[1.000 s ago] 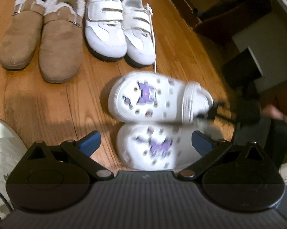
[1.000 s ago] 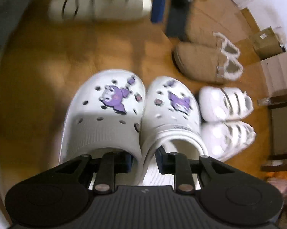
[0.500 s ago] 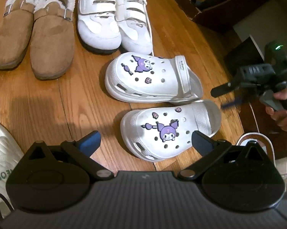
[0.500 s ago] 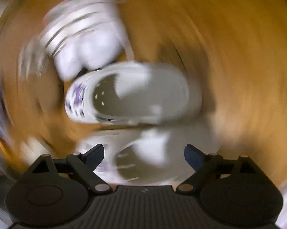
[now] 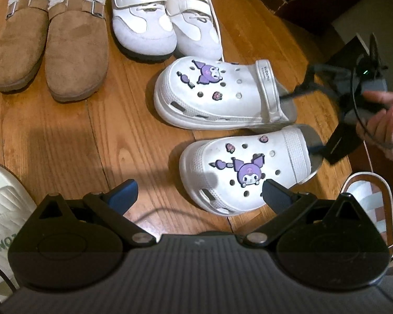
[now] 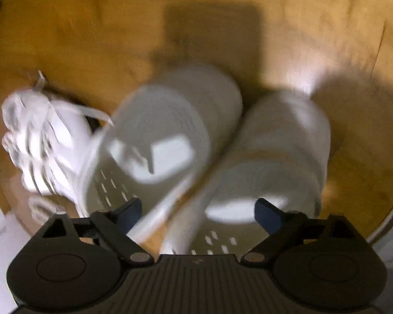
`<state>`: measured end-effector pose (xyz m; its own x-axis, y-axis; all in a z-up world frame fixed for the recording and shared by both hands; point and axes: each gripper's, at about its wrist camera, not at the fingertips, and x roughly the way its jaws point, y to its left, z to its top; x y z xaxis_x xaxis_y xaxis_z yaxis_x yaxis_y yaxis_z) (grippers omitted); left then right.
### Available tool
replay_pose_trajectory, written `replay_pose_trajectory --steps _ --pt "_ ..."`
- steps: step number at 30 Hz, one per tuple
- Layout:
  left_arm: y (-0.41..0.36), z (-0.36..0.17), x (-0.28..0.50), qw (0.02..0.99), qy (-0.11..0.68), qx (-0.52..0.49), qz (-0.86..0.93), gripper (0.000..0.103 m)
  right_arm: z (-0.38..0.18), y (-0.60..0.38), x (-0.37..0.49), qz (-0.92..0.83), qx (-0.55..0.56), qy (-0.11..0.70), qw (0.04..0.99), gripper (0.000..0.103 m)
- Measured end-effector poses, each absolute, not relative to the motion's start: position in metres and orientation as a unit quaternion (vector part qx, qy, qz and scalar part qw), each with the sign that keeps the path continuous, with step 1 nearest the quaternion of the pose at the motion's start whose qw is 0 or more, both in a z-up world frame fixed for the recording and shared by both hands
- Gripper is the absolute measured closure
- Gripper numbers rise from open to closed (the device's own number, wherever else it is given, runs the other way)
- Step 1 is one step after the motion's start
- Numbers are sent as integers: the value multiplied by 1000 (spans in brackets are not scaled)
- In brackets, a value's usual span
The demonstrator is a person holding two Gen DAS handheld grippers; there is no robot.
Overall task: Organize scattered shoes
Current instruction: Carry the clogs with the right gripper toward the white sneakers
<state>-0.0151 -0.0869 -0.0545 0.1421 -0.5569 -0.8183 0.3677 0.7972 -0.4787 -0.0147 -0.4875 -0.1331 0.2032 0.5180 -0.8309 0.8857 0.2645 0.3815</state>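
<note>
White clogs [image 5: 222, 136], pair, purple cartoon charms: right of centre, side by side. Left gripper [image 5: 199, 193] and right gripper [image 6: 197, 209] both spread wide, empty.

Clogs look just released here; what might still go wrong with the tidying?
1. The two white foam clogs with purple charms point sideways, unlike the tan fleece-lined slippers and white strap sneakers, so the row may stay uneven.
2. The open right gripper hangs close over their heels and may nudge them.
</note>
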Motion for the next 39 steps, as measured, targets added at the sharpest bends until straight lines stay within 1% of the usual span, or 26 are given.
replay_pose_trajectory --steps 3,6,9,10,11,12,14,16,18,19,20,22,24,26,27,28,29,30,32,33,34,35,36,39 --pt "-86 -57 -15 746 582 -87 -312 0 -148 -479 -15 -166 579 635 484 8" --pt "-83 -58 -16 747 585 -85 -304 0 -150 -464 -3 -162 566 652 478 0" --pt "-79 -56 -17 750 583 -85 -300 0 -155 -458 10 -155 552 673 468 1" --pt "-78 -56 -17 750 583 -87 -299 0 -155 -455 16 -137 543 678 475 7" --pt "-77 -56 -16 750 584 -92 -296 0 -149 -450 23 -118 512 688 500 11" --pt "-76 -57 -14 750 585 -96 -293 0 -143 -444 31 -99 481 696 524 30" --pt "-75 -63 -12 745 594 -102 -285 0 -130 -433 41 -66 418 711 562 37" --pt "-75 -67 -10 743 599 -101 -279 0 -121 -428 45 -35 377 714 589 55" --pt "-77 -66 -11 747 596 -99 -278 0 -115 -428 47 -11 355 710 608 65" --pt "-78 -64 -12 751 590 -97 -281 0 -112 -428 48 1 340 708 619 68" --pt "-79 -62 -13 754 584 -95 -285 0 -110 -427 48 7 330 708 625 69" --pt "-83 -58 -15 760 572 -91 -294 0 -105 -419 53 44 268 719 640 69" --pt "-89 -55 -17 764 564 -82 -302 0 -109 -418 55 54 265 734 623 70" --pt "-95 -52 -19 767 558 -74 -308 0 -118 -419 59 57 286 750 594 66" --pt "-98 -51 -20 769 555 -69 -309 0 -123 -420 61 57 296 758 579 50" --pt "-103 -50 -21 771 551 -63 -313 0 -134 -420 63 42 309 774 551 22" --pt "-107 -50 -22 770 550 -59 -316 0 -140 -419 64 34 308 783 539 11" --pt "-111 -51 -23 769 551 -55 -320 0 -151 -414 66 23 299 799 521 5" --pt "-116 -51 -24 768 552 -49 -322 0 -156 -400 73 22 259 817 515 7" --pt "-120 -52 -25 768 553 -43 -321 0 -151 -391 75 22 236 815 528 18" --pt "-123 -52 -26 768 554 -37 -319 0 -144 -383 75 42 220 808 546 58" --pt "-127 -53 -27 768 556 -31 -317 0 -139 -379 76 57 211 803 554 60" --pt "-129 -54 -27 768 557 -28 -316 0 -130 -372 75 73 179 799 570 66" --pt "-128 -54 -27 768 559 -30 -312 0 -115 -363 67 96 107 795 589 74"
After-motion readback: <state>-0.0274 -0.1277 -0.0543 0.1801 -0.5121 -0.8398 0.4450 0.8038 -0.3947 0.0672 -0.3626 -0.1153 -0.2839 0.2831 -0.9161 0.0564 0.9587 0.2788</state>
